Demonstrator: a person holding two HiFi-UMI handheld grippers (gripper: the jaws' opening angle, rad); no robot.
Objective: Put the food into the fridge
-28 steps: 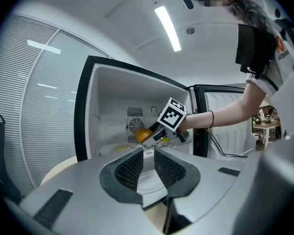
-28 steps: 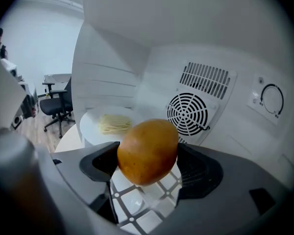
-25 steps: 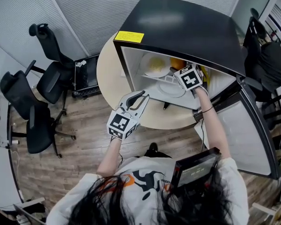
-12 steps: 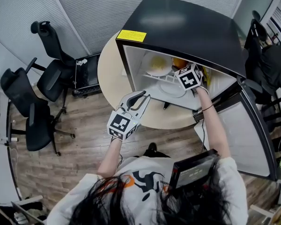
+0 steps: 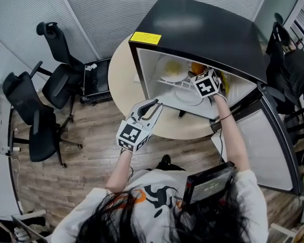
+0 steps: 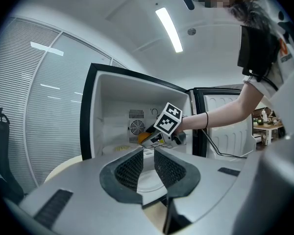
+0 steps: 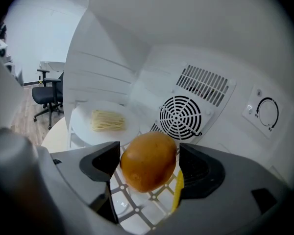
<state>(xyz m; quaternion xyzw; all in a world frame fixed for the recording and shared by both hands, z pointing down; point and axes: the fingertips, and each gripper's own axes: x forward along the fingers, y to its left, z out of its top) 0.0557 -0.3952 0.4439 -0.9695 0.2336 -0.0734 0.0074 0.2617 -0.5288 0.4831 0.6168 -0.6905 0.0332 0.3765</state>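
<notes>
Behind the right tongs' (image 7: 148, 153) orange (image 7: 147, 164), fan grille (image 7: 181, 117) and dial (image 7: 267, 112), unseen from overhead.

The fridge (image 5: 202, 29) top, at the upper right, is glossy black with a pale sheen, and its liner (image 7: 137, 48) is smooth white plastic. The orange (image 7: 148, 161) has a waxy, faintly dimpled skin. The left gripper (image 6: 143, 154) is matt grey plastic with black cross-hatched pads (image 6: 130, 169). The floor (image 5: 66, 181), at the lower left, is matt wood-look planks.
</notes>
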